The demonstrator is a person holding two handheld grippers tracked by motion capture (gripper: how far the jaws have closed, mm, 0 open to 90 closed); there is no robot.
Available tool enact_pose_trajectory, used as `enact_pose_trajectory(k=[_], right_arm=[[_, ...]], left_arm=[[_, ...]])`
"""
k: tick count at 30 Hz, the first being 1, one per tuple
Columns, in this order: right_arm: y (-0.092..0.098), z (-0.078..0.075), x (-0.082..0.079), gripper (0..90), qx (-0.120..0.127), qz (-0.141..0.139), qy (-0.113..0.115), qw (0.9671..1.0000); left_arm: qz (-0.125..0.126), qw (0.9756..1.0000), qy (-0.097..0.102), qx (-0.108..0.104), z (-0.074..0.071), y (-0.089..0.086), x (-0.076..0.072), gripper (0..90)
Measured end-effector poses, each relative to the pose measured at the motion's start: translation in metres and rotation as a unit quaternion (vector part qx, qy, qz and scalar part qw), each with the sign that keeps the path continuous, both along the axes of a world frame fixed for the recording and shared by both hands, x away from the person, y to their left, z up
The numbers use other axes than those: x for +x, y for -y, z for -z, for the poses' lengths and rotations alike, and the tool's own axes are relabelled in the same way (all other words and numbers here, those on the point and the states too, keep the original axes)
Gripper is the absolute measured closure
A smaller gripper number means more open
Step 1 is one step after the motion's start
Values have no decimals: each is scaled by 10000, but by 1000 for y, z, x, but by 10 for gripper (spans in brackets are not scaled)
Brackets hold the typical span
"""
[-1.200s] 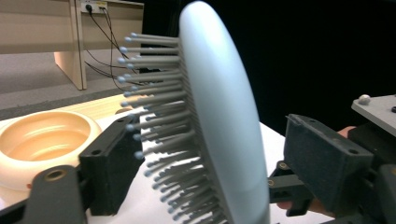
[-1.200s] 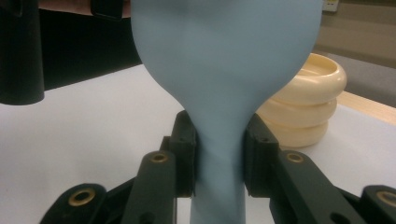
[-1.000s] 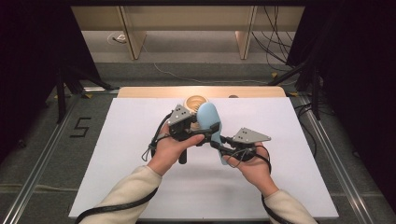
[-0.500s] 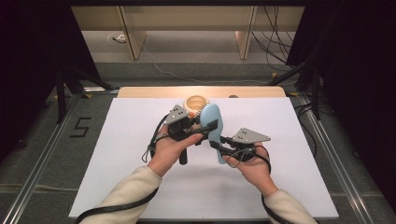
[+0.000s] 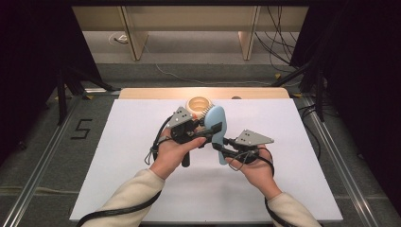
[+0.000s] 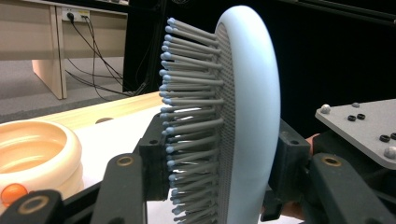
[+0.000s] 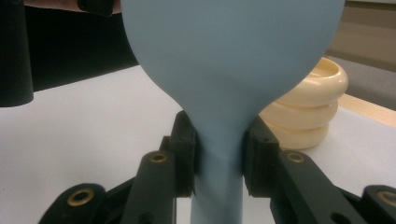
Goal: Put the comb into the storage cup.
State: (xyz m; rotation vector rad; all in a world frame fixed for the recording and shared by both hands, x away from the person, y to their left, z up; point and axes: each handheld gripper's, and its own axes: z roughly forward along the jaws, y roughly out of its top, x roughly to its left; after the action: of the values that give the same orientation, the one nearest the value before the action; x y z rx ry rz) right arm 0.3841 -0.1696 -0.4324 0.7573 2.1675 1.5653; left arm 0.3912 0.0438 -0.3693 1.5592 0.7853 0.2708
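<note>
A light blue hairbrush (image 5: pixel 217 119) with grey bristles is held above the white table top (image 5: pixel 118 189), between both grippers. My left gripper (image 5: pixel 213 130) comes in from the left, and its jaws have just been closing across the brush head. In the left gripper view one pad presses into the bristles (image 6: pixel 187 121) and the other sits against the smooth back of the brush (image 6: pixel 250 116), so the left gripper (image 6: pixel 219 172) is shut on it. My right gripper (image 5: pixel 221 147) is shut on the brush's neck (image 7: pixel 218 140), one pad on each side.
A cream ribbed ring-shaped container (image 5: pixel 198 104) stands just behind the brush near the table's wooden back edge (image 5: pixel 156 93). A small orange ball (image 6: pixel 13 193) lies beside the container (image 6: pixel 37 154). Cables and shelf legs lie on the floor beyond.
The left gripper's jaws have closed from wide apart onto the brush head. The brush has tipped a little to the right. Both hands have stayed where they were.
</note>
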Motion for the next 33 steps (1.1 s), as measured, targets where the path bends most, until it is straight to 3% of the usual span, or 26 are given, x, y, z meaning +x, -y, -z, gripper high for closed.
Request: enact_pose_trajectory(k=[7,13,21,22,23,24,26,33], right_arm=[[0,0,1,690,2,-6,5,10000],[1,-1,2,616,65,25,-56,10000],[2,-2,4,434,212,39,-107,9997],[2,-2,5,351,234,36,-197,9995],[2,-2,5,351,234,36,-197,9995],[3,-1,6,258,308,70,-266,9991],[3,-1,6,186,257,90,-251,9993],[2,-3,3,108,193,-7,-158,9997]], left_arm=[[22,10000,86,44,-1,1,-1,504],[45,9998,166,74,-1,4,-2,505],[13,9996,255,122,-3,3,-1,505],[-4,9996,268,129,-4,2,-1,506],[-4,9996,268,129,-4,2,-1,506],[-22,9995,287,144,-4,1,0,506],[-37,9995,293,149,-5,1,0,507],[-109,9992,328,180,-5,-1,2,506]])
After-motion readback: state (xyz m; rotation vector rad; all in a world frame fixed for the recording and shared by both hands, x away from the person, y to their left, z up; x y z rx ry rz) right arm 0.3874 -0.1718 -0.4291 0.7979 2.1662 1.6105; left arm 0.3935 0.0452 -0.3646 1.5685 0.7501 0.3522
